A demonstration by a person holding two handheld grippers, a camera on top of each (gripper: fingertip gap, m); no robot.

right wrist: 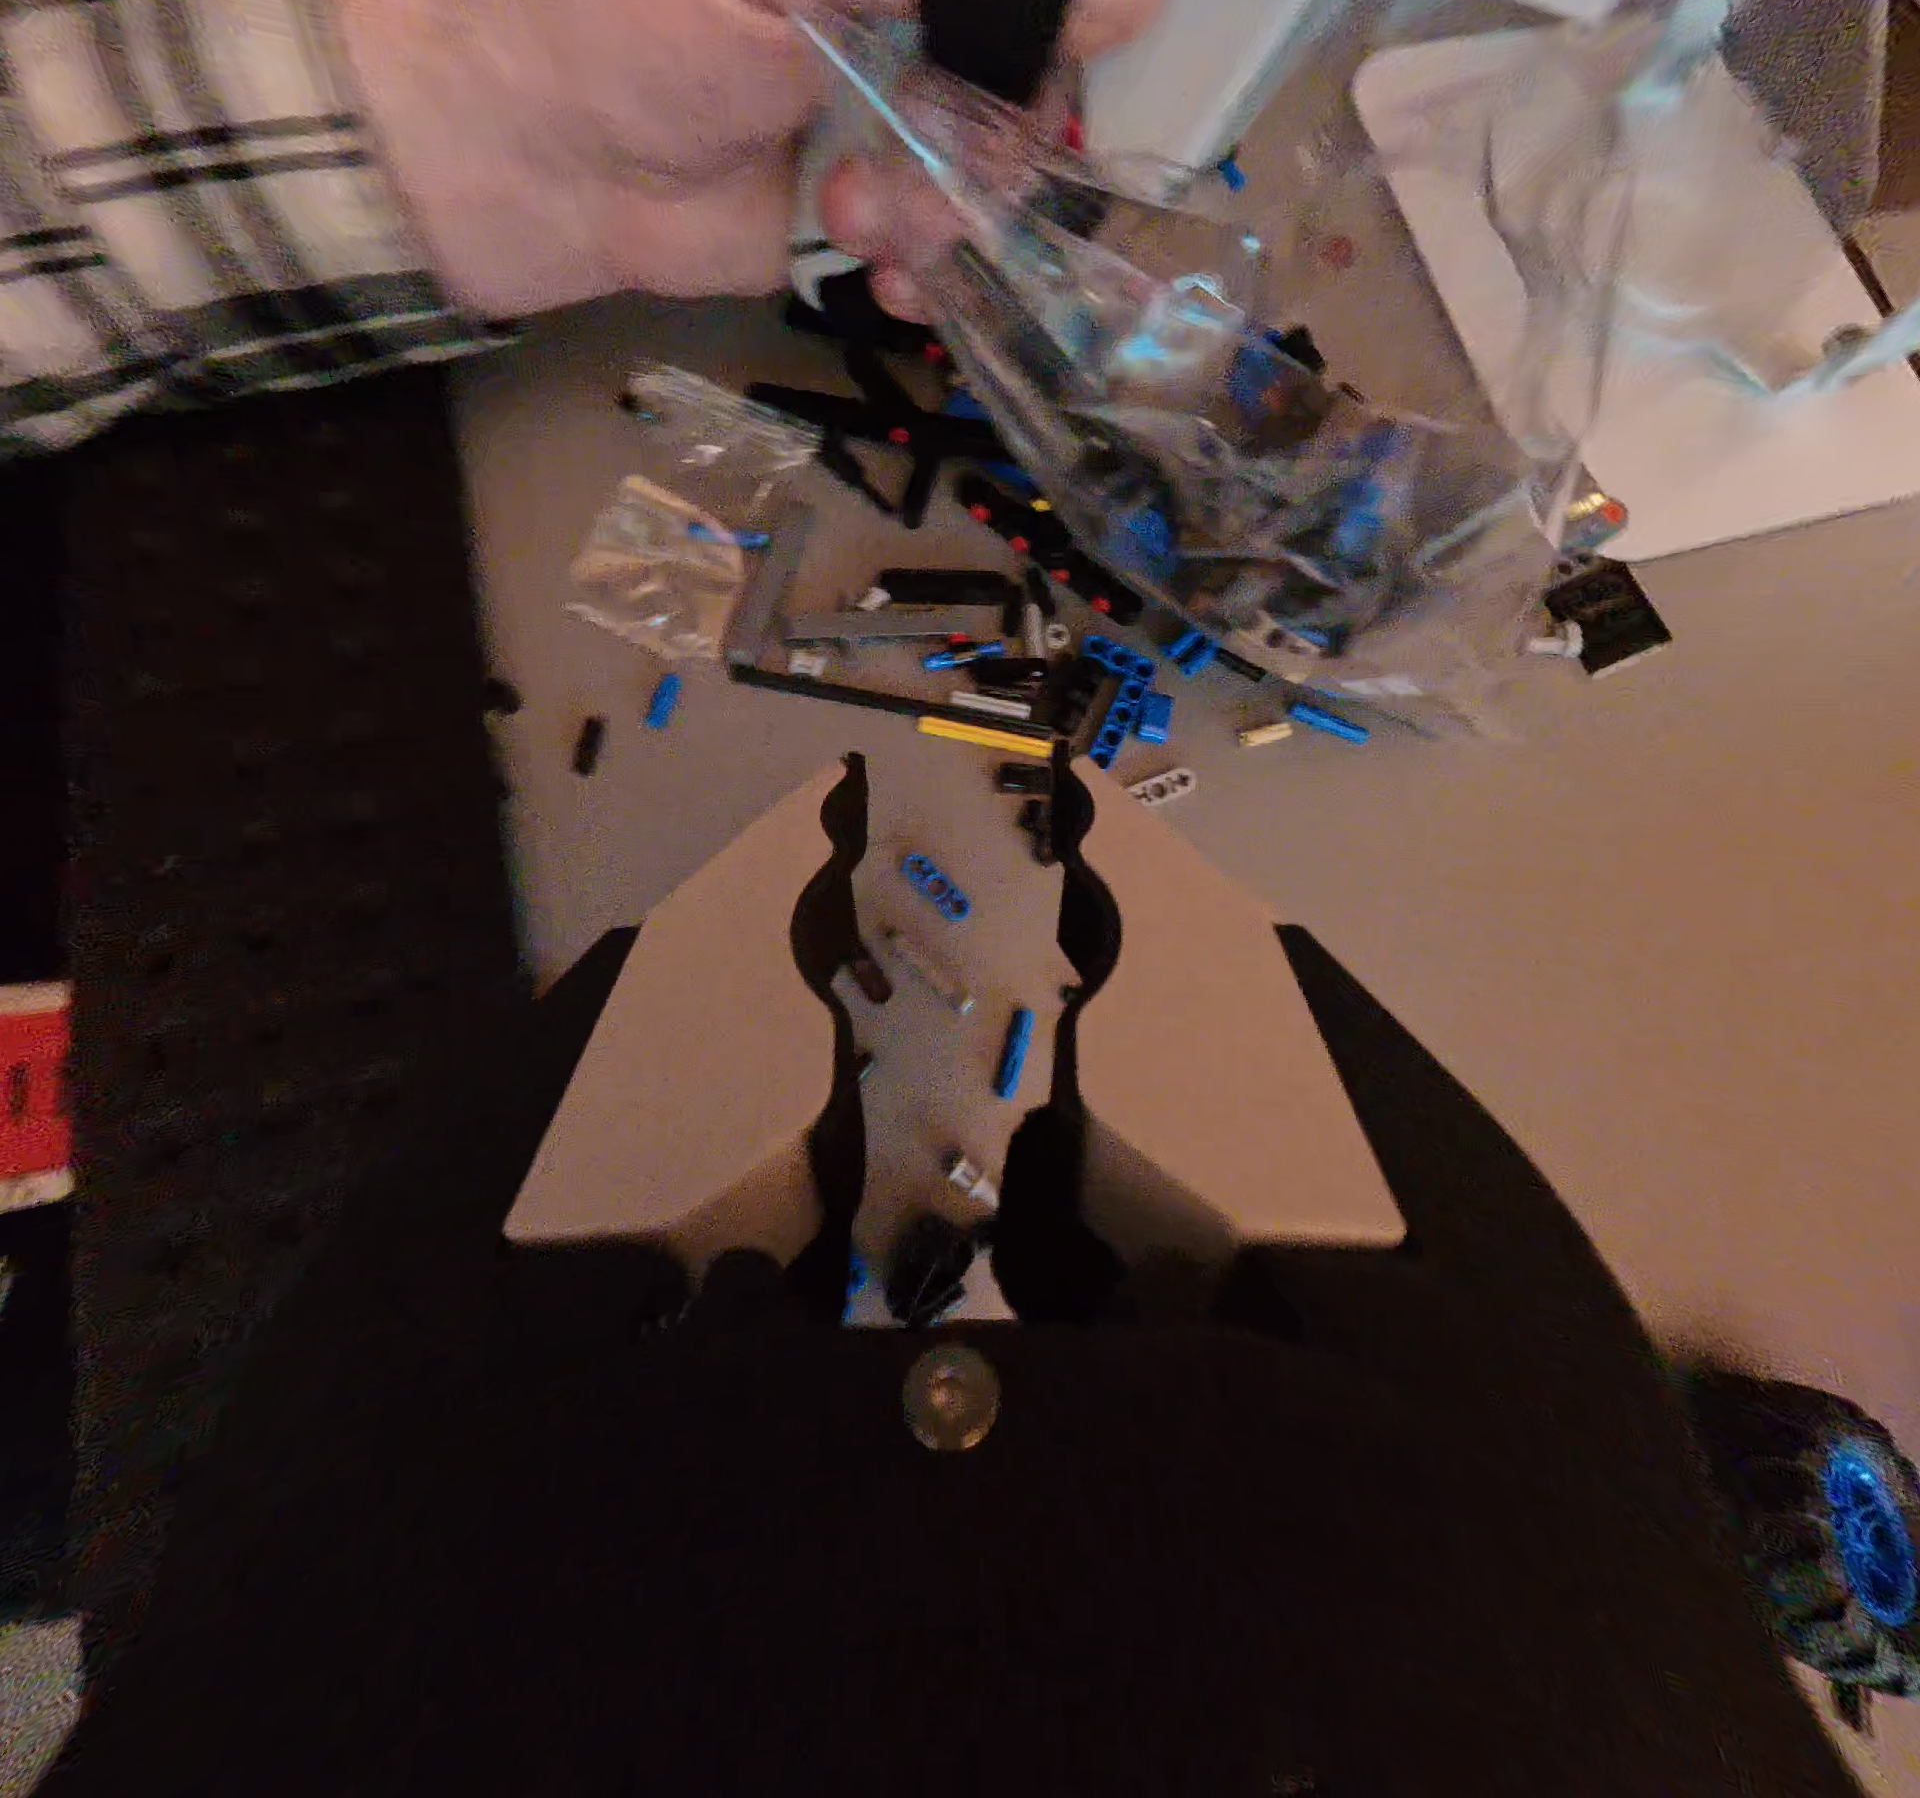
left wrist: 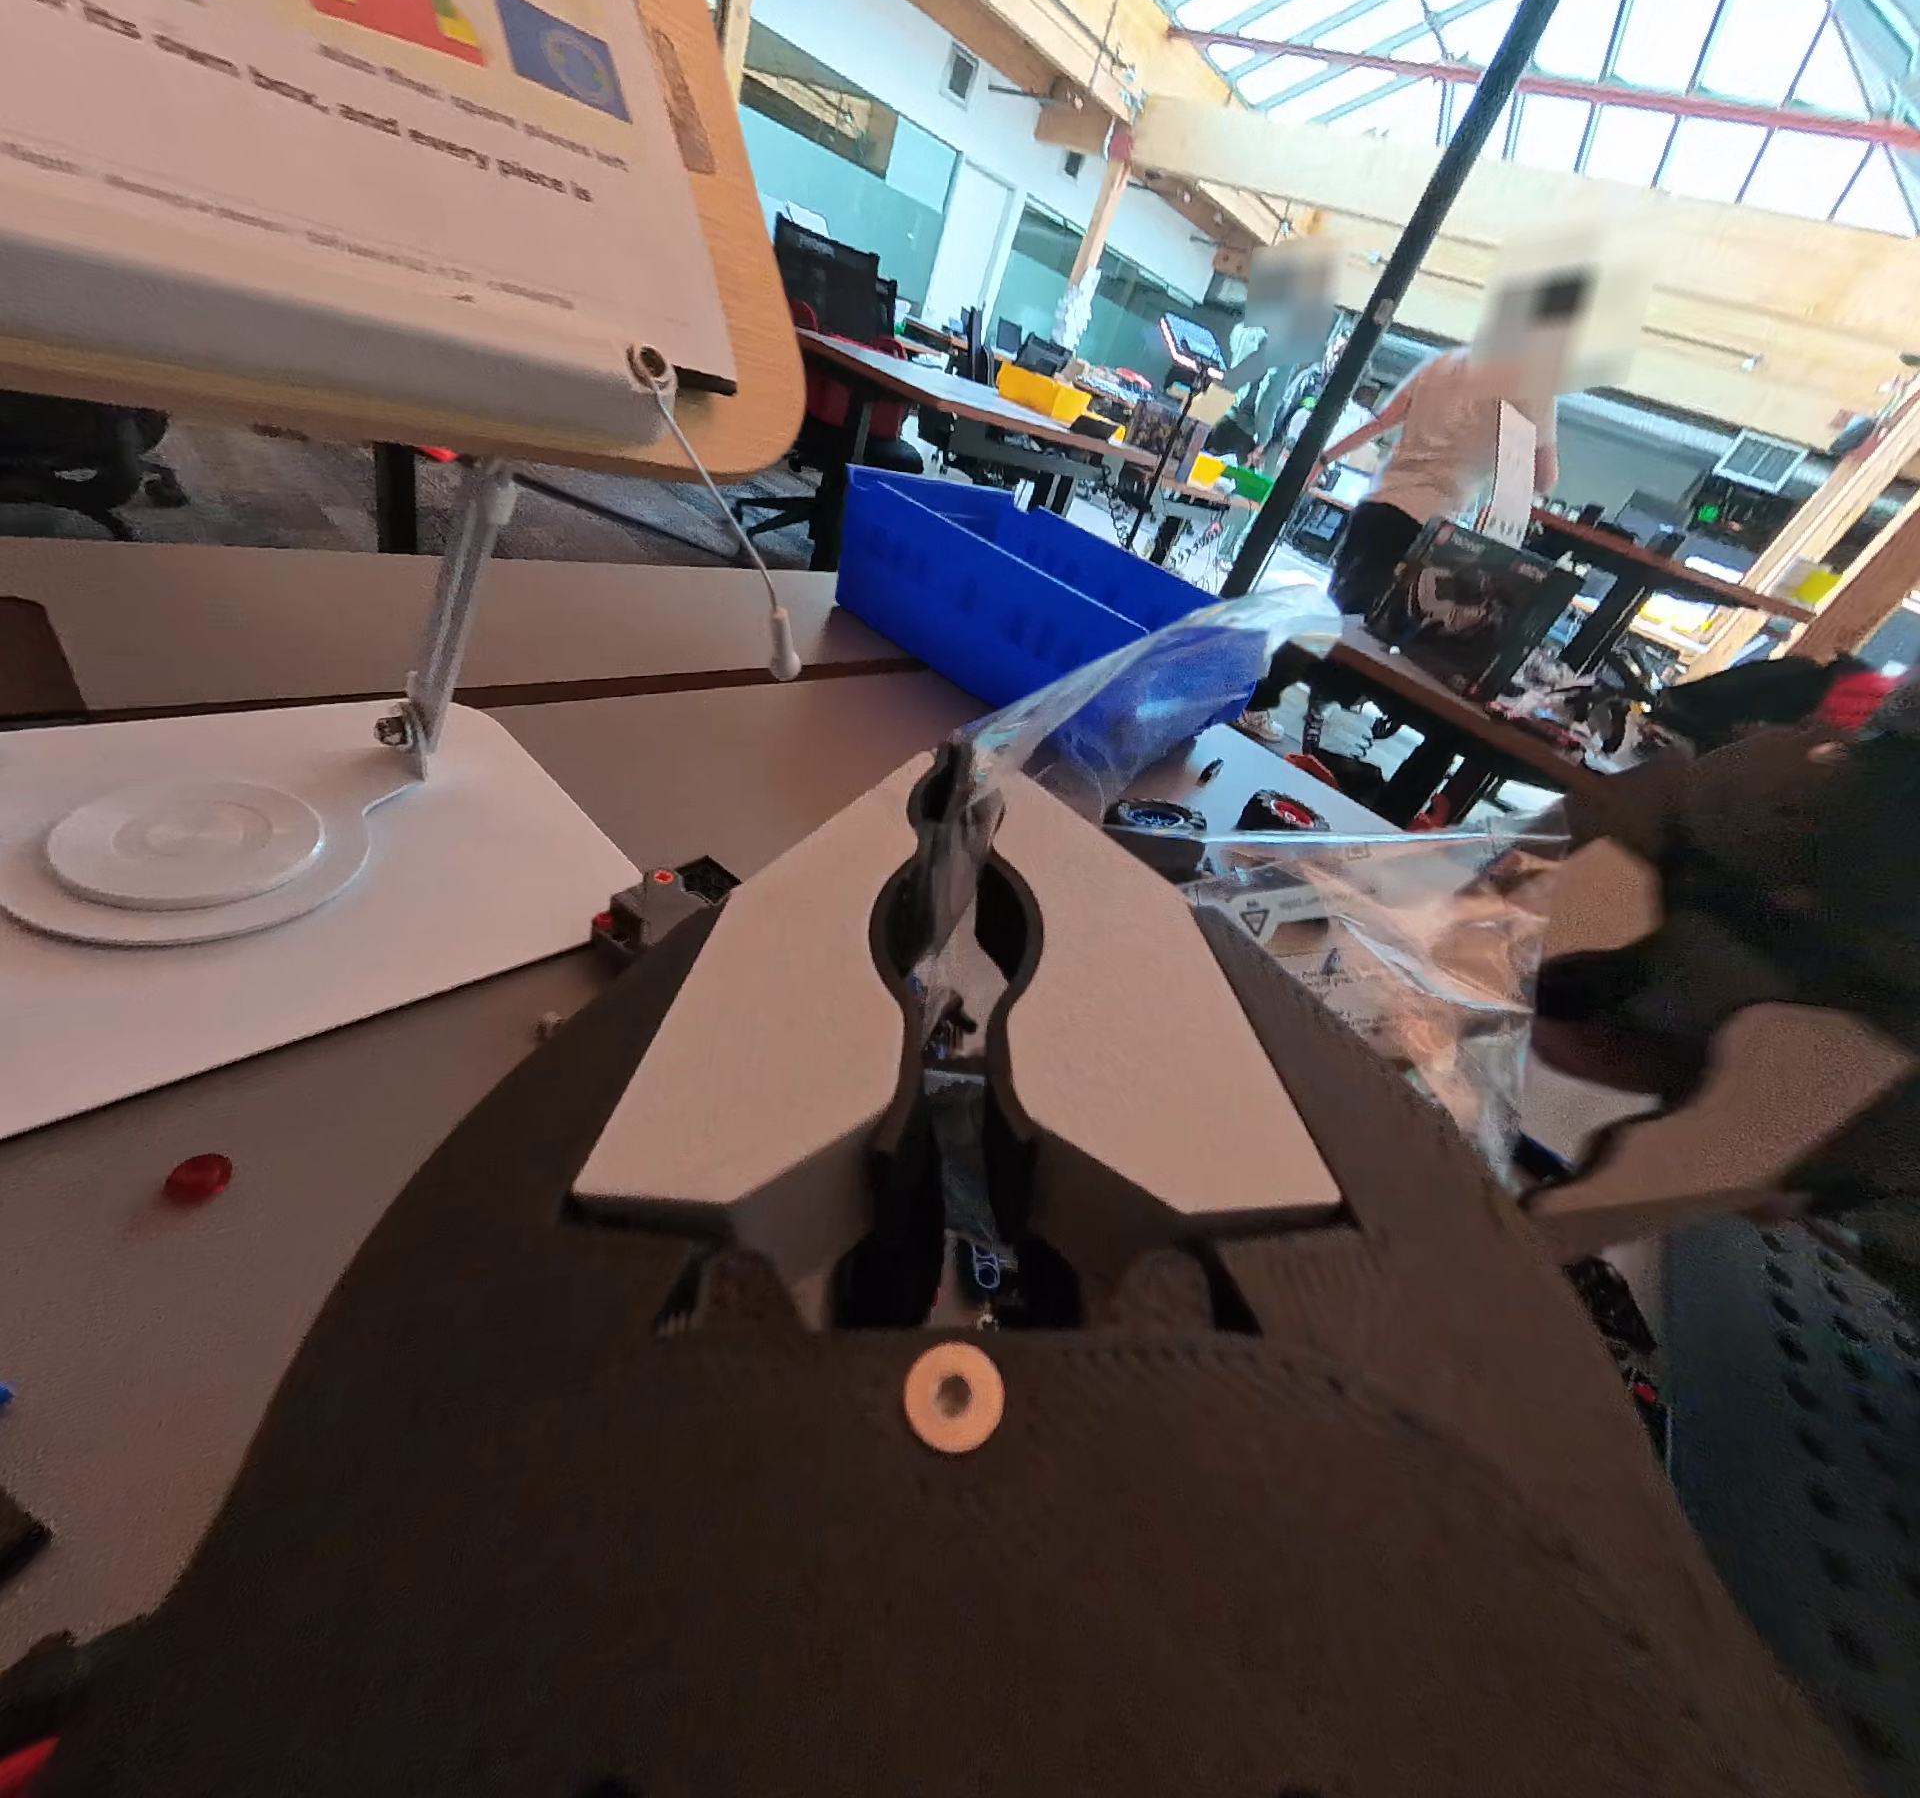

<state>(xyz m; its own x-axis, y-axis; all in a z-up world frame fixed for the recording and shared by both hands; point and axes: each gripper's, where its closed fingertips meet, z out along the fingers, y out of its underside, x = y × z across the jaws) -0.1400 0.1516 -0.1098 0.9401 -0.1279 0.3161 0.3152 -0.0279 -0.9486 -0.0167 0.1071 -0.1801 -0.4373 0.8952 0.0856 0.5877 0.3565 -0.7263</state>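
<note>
My left gripper (left wrist: 956, 792) is shut on the edge of a clear plastic bag (left wrist: 1392, 927), held up above the table. In the right wrist view the bag (right wrist: 1195, 460) hangs tilted with blue and black building pieces in its lower end; a hand (right wrist: 582, 117) grips the left tool's handle above it. My right gripper (right wrist: 956, 782) is open and empty, pointing down over loose pieces (right wrist: 987, 626) scattered on the grey table (right wrist: 1507, 969). It also shows in the left wrist view (left wrist: 1558, 1031), close beside the bag's far side.
A white stand base (left wrist: 208, 917) carries a tilted board with a printed sheet (left wrist: 343, 138). A blue bin (left wrist: 997, 585) stands behind. Toy wheels (left wrist: 1153, 818) lie beyond the bag, another (right wrist: 1860, 1540) by my right gripper. A small crumpled bag (right wrist: 675, 553) lies at the left. People stand at far tables.
</note>
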